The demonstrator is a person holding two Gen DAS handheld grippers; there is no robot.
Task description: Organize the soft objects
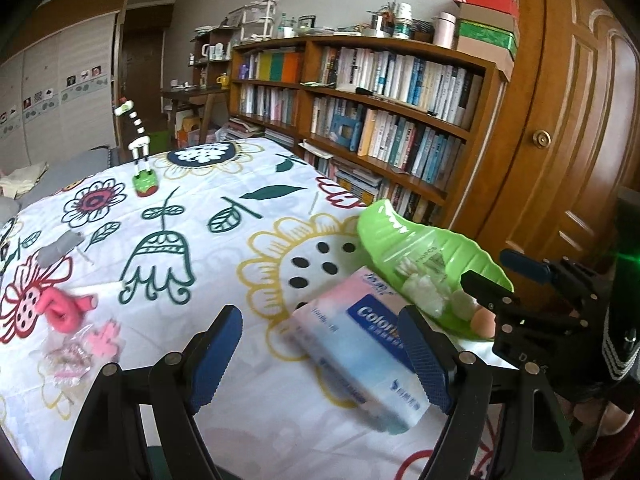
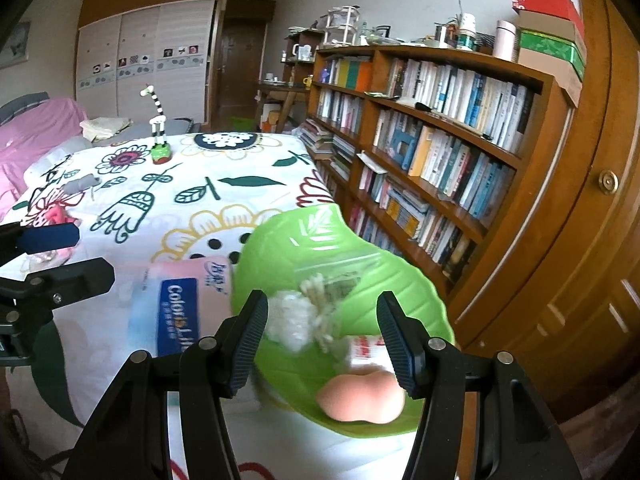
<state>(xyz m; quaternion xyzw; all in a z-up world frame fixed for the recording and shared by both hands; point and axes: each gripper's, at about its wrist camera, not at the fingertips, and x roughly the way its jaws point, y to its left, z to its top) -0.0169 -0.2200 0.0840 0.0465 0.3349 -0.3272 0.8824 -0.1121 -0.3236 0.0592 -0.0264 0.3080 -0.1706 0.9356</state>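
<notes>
Green leaf-shaped tray [image 2: 320, 236] sits at the near right corner of the flowered bedspread [image 1: 224, 216], carrying a bag of cotton swabs [image 2: 324, 292], white cotton [image 2: 290, 320] and a peach sponge [image 2: 362, 398]. Right gripper [image 2: 322, 344] hovers over it, jaws wide apart and empty. Left gripper [image 1: 320, 354] is spread open too, holding nothing, with the pink-and-blue tissue pack [image 1: 360, 344] lying just beside the tray. Further left lie a pink curled piece [image 1: 64, 308] and a grey one [image 1: 60, 248]
</notes>
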